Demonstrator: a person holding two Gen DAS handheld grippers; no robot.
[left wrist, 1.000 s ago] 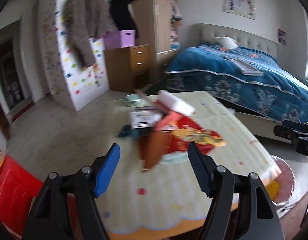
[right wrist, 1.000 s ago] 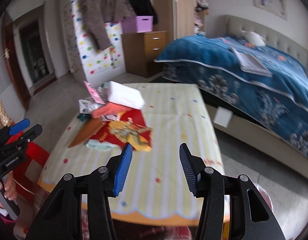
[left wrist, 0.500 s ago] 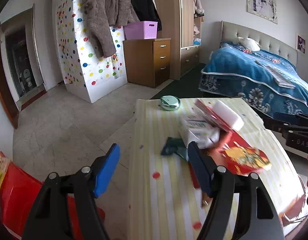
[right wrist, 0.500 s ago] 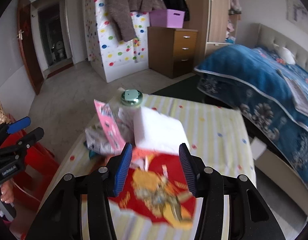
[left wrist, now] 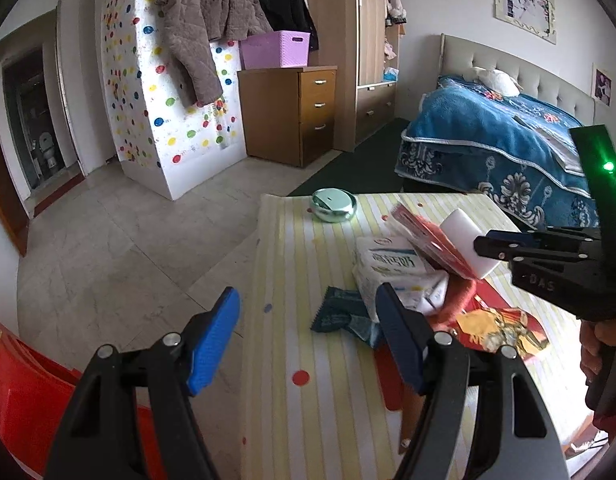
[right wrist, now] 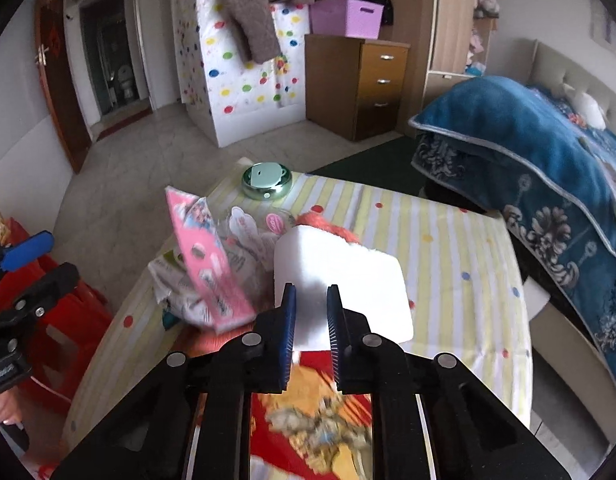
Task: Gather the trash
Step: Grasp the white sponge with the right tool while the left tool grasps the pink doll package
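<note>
A trash pile lies on the yellow striped table (left wrist: 308, 412): a white tissue pack (left wrist: 391, 266), a dark teal wrapper (left wrist: 337, 316), a pink card (right wrist: 204, 264), a red and yellow wrapper (left wrist: 497, 330) and a white foam block (right wrist: 347, 268). My right gripper (right wrist: 311, 320) has its fingers narrowed onto the near edge of the foam block (left wrist: 459, 226); it reaches in from the right as the right gripper (left wrist: 491, 245) in the left wrist view. My left gripper (left wrist: 308, 340) stands open, holding nothing, low over the table's left edge just short of the teal wrapper.
A round green tin (left wrist: 333, 205) sits at the table's far end. A red plastic stool or bin (left wrist: 16, 396) stands left of the table. The blue-covered bed (right wrist: 547, 168) runs close along the right side, with a wooden drawer chest (left wrist: 292, 112) beyond open floor.
Both grippers came closer to the pile. The right gripper's fingers went from wide open to narrowed onto the white foam block. The left gripper stayed open.
</note>
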